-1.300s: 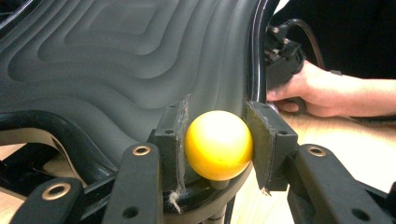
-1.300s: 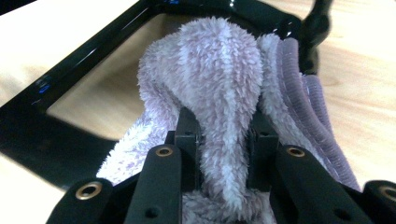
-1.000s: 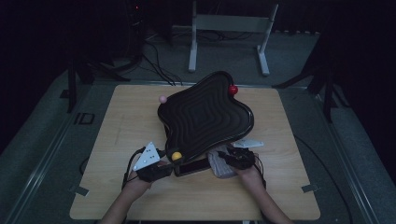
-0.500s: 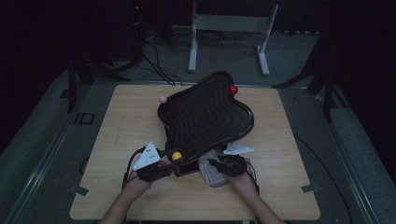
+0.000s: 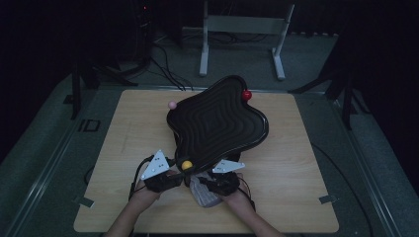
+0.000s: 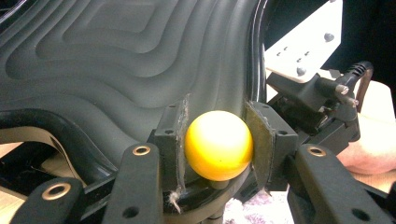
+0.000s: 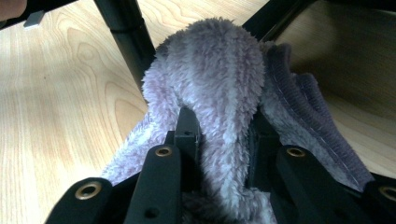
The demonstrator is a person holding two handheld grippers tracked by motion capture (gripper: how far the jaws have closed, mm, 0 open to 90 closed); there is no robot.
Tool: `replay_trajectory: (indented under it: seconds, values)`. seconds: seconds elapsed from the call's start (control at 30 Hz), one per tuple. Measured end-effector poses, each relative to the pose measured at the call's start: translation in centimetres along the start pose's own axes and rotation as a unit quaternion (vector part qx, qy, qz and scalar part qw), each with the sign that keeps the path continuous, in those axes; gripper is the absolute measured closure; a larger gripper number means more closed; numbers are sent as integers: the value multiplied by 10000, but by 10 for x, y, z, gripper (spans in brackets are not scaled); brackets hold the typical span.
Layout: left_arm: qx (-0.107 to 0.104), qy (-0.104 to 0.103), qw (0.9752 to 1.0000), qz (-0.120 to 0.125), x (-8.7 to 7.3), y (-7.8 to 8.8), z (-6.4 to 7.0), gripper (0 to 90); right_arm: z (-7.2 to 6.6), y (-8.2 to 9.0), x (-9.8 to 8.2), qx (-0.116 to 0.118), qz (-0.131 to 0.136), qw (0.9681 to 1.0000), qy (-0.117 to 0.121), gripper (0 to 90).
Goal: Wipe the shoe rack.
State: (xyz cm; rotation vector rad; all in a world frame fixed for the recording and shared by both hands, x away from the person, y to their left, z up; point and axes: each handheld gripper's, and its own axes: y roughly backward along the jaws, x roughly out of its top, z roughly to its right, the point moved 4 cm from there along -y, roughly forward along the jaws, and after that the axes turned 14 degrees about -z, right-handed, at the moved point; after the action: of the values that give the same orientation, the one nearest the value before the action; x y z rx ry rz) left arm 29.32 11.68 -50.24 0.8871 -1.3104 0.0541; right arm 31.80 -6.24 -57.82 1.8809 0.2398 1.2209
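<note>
Landmark: the black wavy tray (image 5: pixel 222 123), standing on a thin-legged stand on the wooden table (image 5: pixel 123 128).

Left gripper (image 5: pixel 168 174): sits at the tray's near-left edge. In the left gripper view its two jaws press on either side of the yellow ball (image 6: pixel 218 144), so it is clamped on that ball. The ball perches on a short peg at the tray's near rim; from the high view it reads as a small yellow dot (image 5: pixel 186 165) at that same rim, and the contact of the jaws cannot be made out there.

Right gripper (image 5: pixel 217 183): just below the tray's near edge, right of the yellow ball. The right gripper view shows the jaws closed tight on a fold of fluffy lilac cloth (image 7: pixel 219 107), with pile bulging above and around both pads. Behind the cloth, black legs (image 7: pixel 123 37) of the tray's stand cross bare table wood. The high view gives the cloth as a pale lump (image 5: pixel 202 193) under the tray's near edge, between the two hands.

Left gripper view also catches the right gripper's grey plate (image 6: pixel 308 44) and cable just beyond the tray's rim.

High view alone: a red ball (image 5: pixel 246 95) at the tray's far-right rim and a pink ball (image 5: pixel 172 104) at its far-left rim.
</note>
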Motion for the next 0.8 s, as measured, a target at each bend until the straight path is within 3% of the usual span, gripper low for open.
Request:
replay_trajectory:
  seconds: [0.1, 0.27, 0.43, 0.8]
  values:
    - [3, -16, 10000, -8, 0, 0, 0, 601, 3, 1, 0, 75, 13, 10000, 37, 717]
    - [14, -22, 10000, -17, 0, 0, 0, 601, 8, 5, -2, -13, -35, 9998, 186, 720]
    - [8, -31, 10000, -17, 0, 0, 0, 601, 25, 14, -9, -149, -15, 9998, 143, 720]
    - [-14, -30, 10000, -10, 0, 0, 0, 601, 84, 41, -23, -640, 136, 9968, -466, 719]
